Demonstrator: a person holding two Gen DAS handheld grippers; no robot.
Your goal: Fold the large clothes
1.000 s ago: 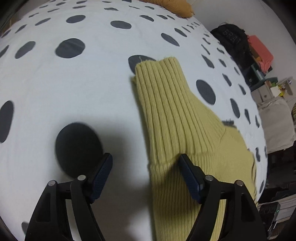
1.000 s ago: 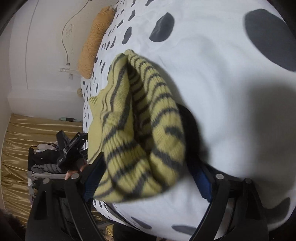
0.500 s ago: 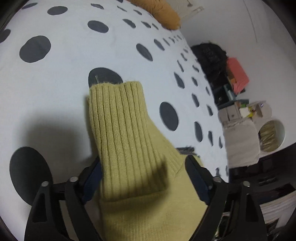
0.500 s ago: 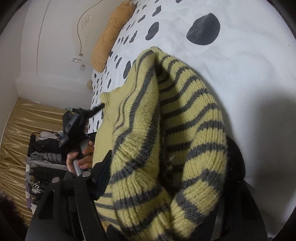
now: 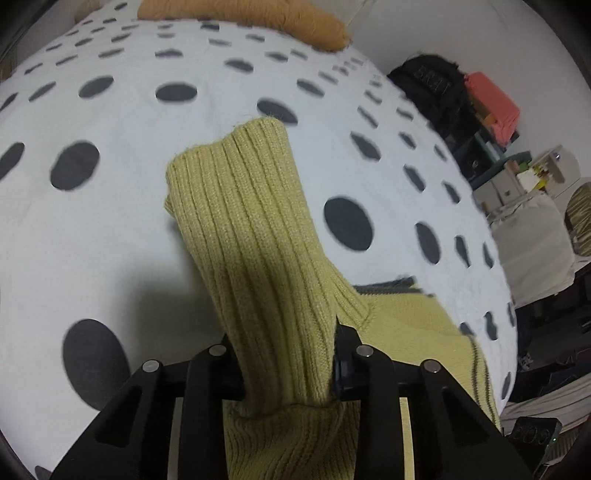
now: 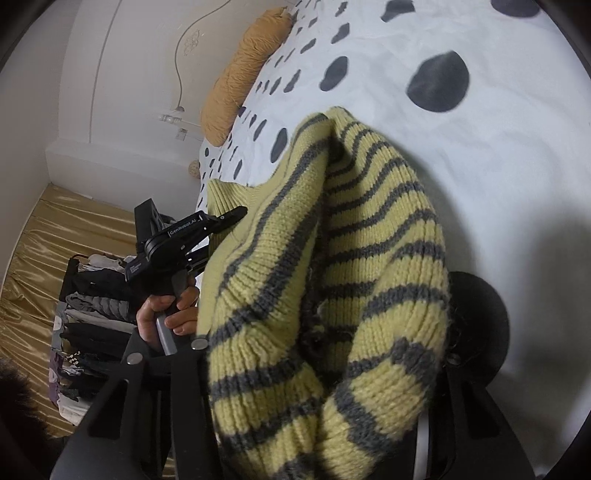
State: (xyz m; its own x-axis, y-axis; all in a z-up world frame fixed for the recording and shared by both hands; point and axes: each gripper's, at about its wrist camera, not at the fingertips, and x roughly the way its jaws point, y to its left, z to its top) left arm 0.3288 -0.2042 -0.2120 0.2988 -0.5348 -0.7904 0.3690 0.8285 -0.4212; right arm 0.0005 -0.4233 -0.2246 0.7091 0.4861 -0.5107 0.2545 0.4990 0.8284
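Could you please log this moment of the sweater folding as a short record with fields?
surface: bed with white, dark-spotted sheet
garment: yellow knit sweater, grey stripes
left tool: closing on the plain ribbed part, cloth between its fingers
right tool: closing on the striped part, fingers mostly hidden
hand: holds the left tool's handle
pillow: mustard, at the bed's far end

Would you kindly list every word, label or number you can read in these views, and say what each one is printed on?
"GenRobot.AI": white print along the side of the left gripper, seen from the right wrist view.
White label lower on that gripper's body: too small to read.
Pale lettering on the black bag beside the bed: too blurred to read.
Nothing else readable; the sweater carries no text.
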